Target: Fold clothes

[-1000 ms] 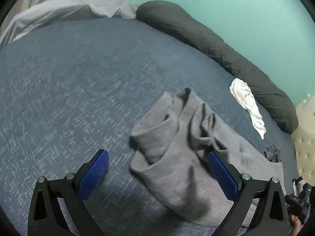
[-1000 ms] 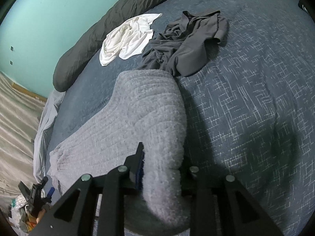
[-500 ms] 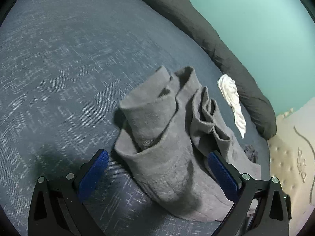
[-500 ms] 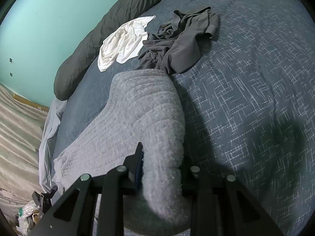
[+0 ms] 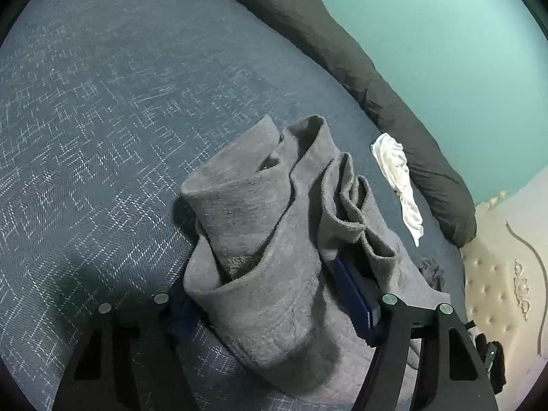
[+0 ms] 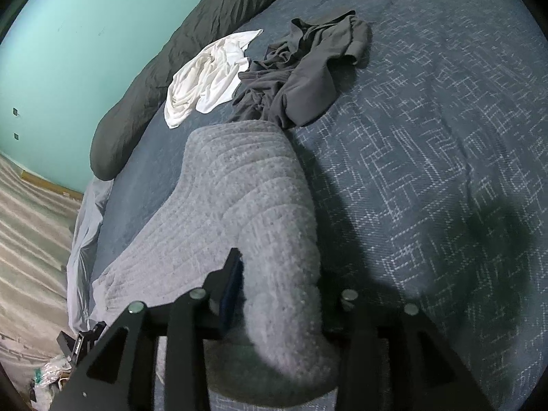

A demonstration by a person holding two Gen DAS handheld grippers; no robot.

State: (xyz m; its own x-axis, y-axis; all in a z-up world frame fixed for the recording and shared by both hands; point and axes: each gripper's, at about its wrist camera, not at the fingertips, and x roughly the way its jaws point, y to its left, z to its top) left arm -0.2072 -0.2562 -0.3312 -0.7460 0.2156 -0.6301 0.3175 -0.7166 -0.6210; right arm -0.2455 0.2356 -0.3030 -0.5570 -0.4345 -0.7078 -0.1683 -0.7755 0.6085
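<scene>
A thick grey knit garment [image 5: 267, 239] lies bunched in folds on the dark blue bedspread [image 5: 102, 120]. My left gripper [image 5: 274, 311] has its blue pads closed in on a thick fold of it at the near end. In the right wrist view the same grey garment [image 6: 239, 212] stretches away from me, and my right gripper [image 6: 284, 294] is shut on its near end. The right-hand finger of each gripper's grip is partly hidden by cloth.
A white garment [image 6: 209, 75] and a crumpled dark grey garment [image 6: 308, 68] lie further along the bed [image 6: 445, 137]. A long dark bolster [image 5: 359, 78] runs along the teal wall [image 5: 445, 34]. A beige tufted headboard [image 5: 496, 291] stands at the right.
My left gripper has come down over the bunched grey garment and closed its wide-open jaws onto a fold. My right gripper has kept its hold and barely moved.
</scene>
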